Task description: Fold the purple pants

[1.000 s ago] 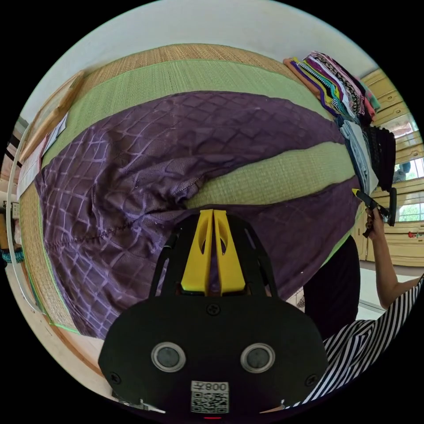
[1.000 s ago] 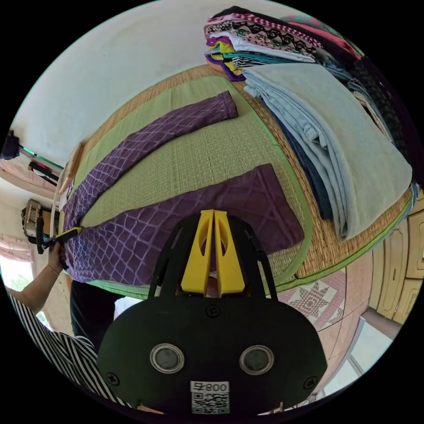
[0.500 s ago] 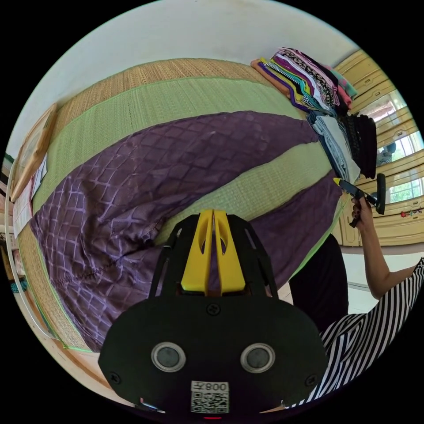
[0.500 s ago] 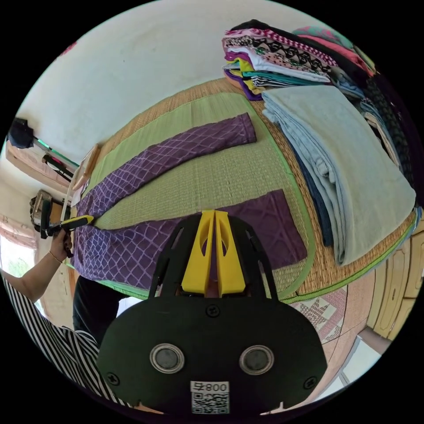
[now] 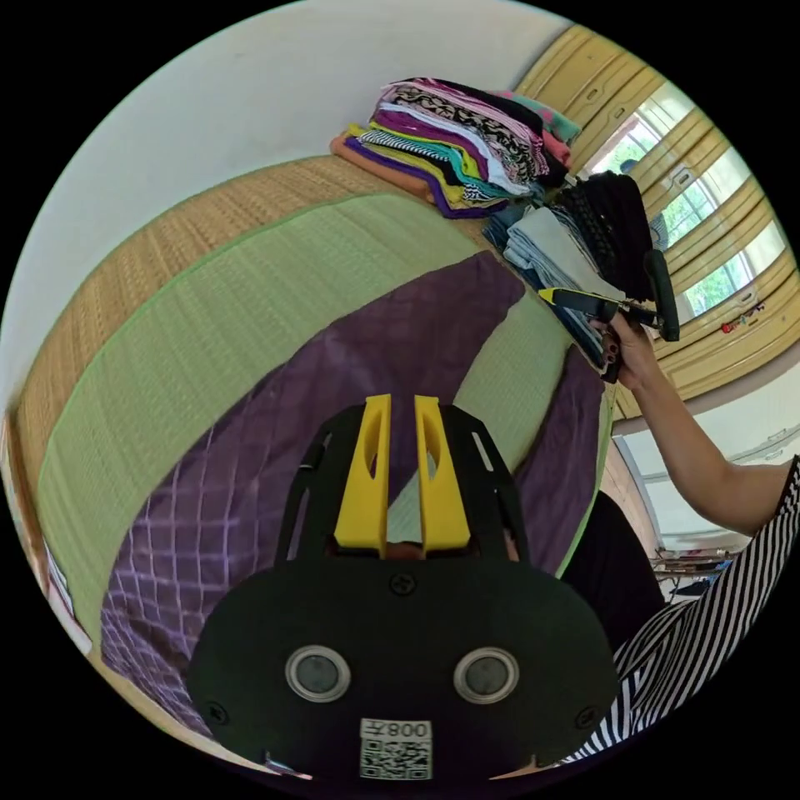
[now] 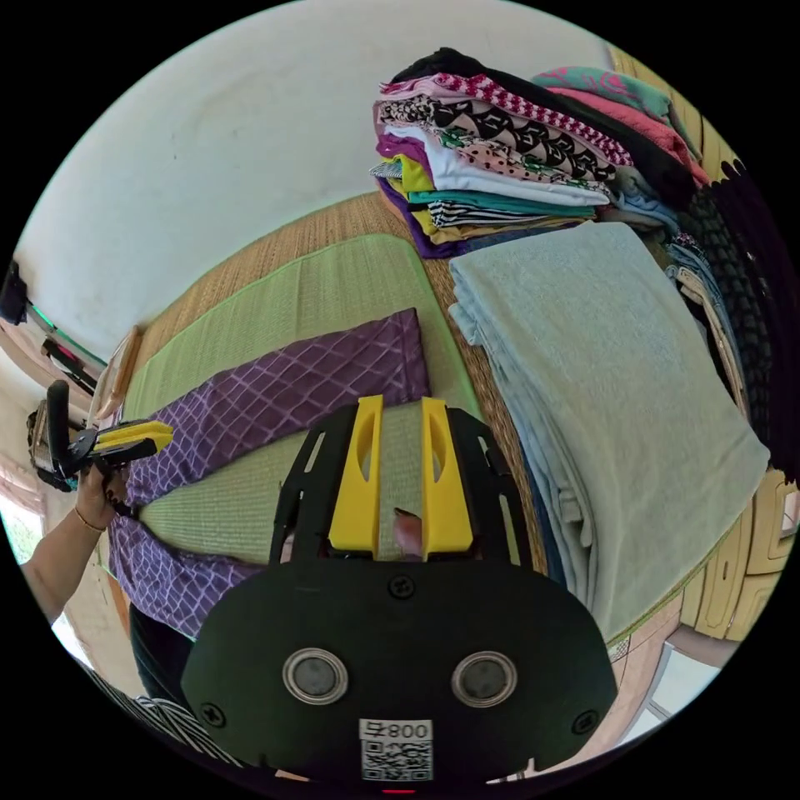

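Observation:
The purple pants point(image 5: 358, 358) with a diamond pattern lie flat on a green mat point(image 5: 208, 317), their two legs spread in a V. In the left gripper view, my left gripper point(image 5: 403, 400) hovers over the crotch area, jaws apart and holding nothing. My right gripper point(image 5: 583, 302) is held in a hand past the near leg's end. In the right gripper view, my right gripper point(image 6: 402, 404) is open above the mat between the legs, near the far leg point(image 6: 275, 392). The left gripper point(image 6: 125, 437) hangs over the waist end.
A tall stack of folded clothes point(image 6: 500, 167) stands at the mat's end, with a folded pale blue towel pile point(image 6: 600, 400) beside it. Dark garments point(image 5: 608, 217) lie on that pile's far side. A person's striped sleeve point(image 5: 708, 600) is at the near edge. Yellow cabinets point(image 5: 717, 350) stand beyond.
Both grippers' jaws were shut one second ago and now stand apart. Both cameras have swung toward the clothes stack, and the pants stay flat on the mat.

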